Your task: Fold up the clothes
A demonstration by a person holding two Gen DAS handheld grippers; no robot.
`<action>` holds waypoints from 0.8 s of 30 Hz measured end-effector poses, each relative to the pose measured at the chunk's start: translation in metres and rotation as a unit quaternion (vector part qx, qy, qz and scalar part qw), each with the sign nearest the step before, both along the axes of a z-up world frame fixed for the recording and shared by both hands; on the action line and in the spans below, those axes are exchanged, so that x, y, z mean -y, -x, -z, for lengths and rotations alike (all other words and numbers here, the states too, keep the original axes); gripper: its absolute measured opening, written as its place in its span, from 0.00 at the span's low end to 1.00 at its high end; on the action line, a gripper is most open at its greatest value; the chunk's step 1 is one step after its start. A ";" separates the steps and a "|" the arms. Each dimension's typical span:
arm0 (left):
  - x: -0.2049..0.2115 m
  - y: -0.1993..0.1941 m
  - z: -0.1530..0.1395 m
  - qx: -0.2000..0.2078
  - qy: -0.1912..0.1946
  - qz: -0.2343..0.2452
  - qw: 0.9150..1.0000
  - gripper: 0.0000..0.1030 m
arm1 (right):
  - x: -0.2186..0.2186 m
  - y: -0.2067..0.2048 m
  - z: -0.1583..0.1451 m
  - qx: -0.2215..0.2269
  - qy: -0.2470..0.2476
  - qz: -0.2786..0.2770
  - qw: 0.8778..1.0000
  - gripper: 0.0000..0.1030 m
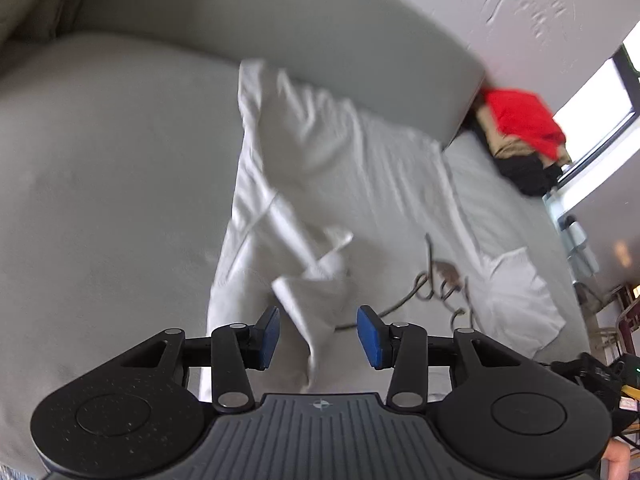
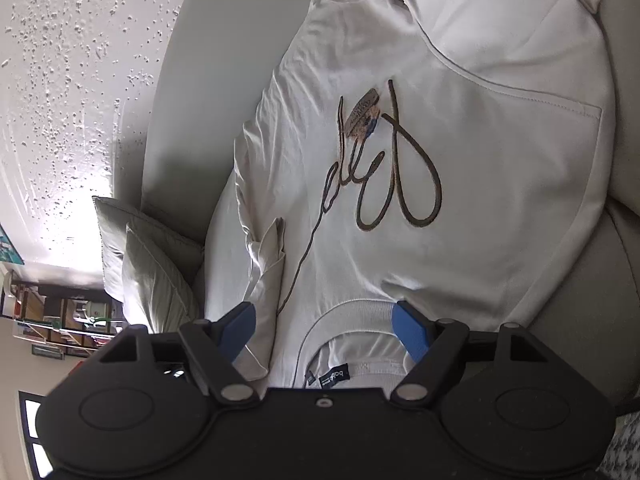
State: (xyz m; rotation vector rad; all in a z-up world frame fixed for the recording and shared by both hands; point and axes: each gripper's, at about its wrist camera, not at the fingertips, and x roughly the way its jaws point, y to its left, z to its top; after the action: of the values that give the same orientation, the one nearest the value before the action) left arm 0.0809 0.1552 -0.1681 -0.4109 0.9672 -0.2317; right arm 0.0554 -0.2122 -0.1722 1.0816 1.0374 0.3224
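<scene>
A white T-shirt (image 2: 500,152) with a brown script print (image 2: 396,168) lies spread on a light grey sofa (image 2: 600,300). Its ribbed collar (image 2: 352,308) and a dark neck label (image 2: 334,378) face the right wrist camera. One sleeve (image 2: 268,272) is folded in along the shirt's left side. My right gripper (image 2: 326,334) stands open over the collar, its blue pads well apart. In the left wrist view the same shirt (image 1: 340,168) is blurred. A raised fold of its fabric (image 1: 316,304) sits between the fingers of my left gripper (image 1: 319,336), whose pads do not press on it.
A heap of red, tan and black clothes (image 1: 520,128) lies at the far end of the sofa, under a bright window (image 1: 592,100). The sofa backrest (image 1: 320,40) runs along a textured white wall. Two pale pillows (image 2: 152,264) rest by the backrest.
</scene>
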 end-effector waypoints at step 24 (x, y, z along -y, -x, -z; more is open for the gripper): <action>-0.064 0.007 -0.022 0.044 -0.088 -0.168 0.981 0.00 | -0.004 -0.001 -0.004 0.001 0.024 -0.010 1.000 0.73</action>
State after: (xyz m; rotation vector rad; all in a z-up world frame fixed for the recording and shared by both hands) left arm 0.0735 0.2193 -0.1461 -0.3905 0.8095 0.1402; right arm 0.0559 -0.2082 -0.1682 1.0283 1.0502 0.3129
